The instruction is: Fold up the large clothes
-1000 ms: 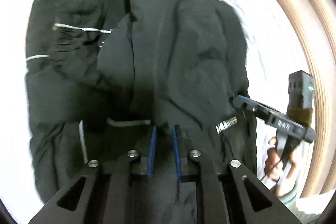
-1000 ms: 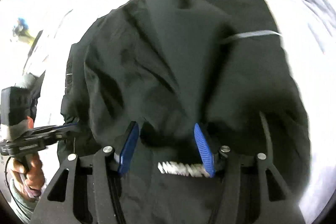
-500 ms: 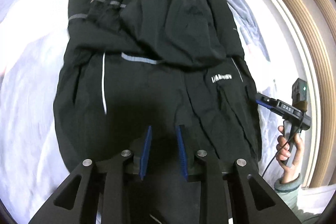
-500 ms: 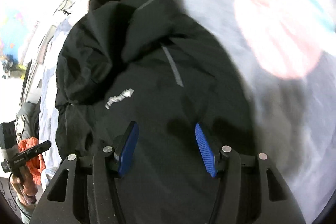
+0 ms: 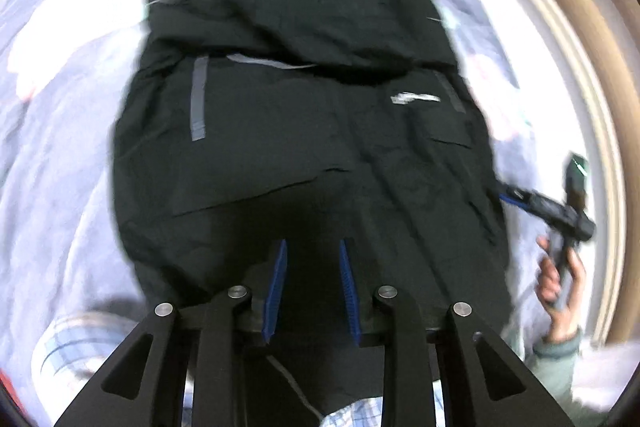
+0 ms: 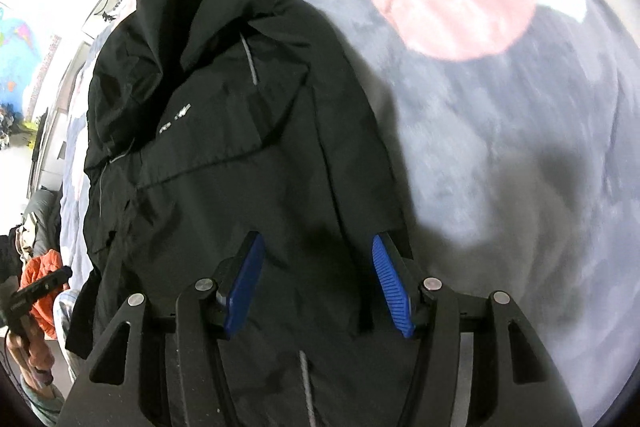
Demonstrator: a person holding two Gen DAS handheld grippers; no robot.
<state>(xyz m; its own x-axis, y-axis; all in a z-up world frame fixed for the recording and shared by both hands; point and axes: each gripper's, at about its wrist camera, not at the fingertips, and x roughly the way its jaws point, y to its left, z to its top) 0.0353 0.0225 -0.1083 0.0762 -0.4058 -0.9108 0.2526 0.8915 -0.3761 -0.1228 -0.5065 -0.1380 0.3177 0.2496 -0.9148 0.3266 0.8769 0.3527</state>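
A black jacket (image 5: 304, 131) with grey reflective strips and a white logo lies on the flowered bedspread (image 5: 60, 147), its upper part folded down over the body. My left gripper (image 5: 313, 243) hovers over the jacket's near hem; its jaws are opening, the blue pads stand apart and press on no cloth. In the right wrist view the same jacket (image 6: 240, 147) stretches away from my right gripper (image 6: 317, 237), which is open above the near right edge with only flat fabric beneath. Each gripper, held in a hand, also shows at the edge of the other's view.
The bedspread (image 6: 500, 107) spreads wide to the right of the jacket. A curved wooden frame (image 5: 600, 67) borders the bed on the right. An orange garment (image 6: 44, 267) lies off the bed at the left. A checked cloth (image 5: 352, 411) shows under the left gripper.
Both grippers have drawn back from the jacket, which now shows whole and lying flat on the bed. The left pads stand wider apart than before.
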